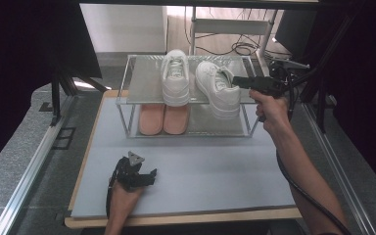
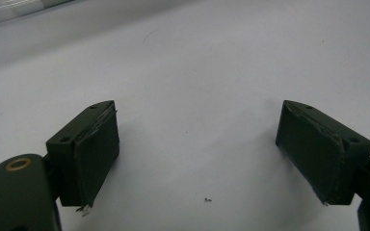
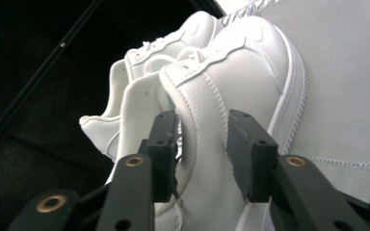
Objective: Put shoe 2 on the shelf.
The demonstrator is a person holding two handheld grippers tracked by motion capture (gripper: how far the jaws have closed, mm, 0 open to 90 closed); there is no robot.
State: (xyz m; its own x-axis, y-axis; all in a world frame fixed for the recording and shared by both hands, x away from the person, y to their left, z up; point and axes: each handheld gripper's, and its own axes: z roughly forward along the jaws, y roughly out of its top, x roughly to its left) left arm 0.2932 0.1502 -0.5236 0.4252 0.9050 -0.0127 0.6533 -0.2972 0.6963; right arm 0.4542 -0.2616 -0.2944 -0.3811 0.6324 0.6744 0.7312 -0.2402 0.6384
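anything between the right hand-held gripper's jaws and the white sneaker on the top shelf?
No gap: in the right gripper view, the right hand-held gripper has its jaws straddling the white sneaker's heel wall, apparently loosely.

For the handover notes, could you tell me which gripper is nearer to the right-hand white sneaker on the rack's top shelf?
Right. The right gripper straddles the white sneaker's side wall, jaws apart. The left gripper rests on the grey mat, well short of the rack.
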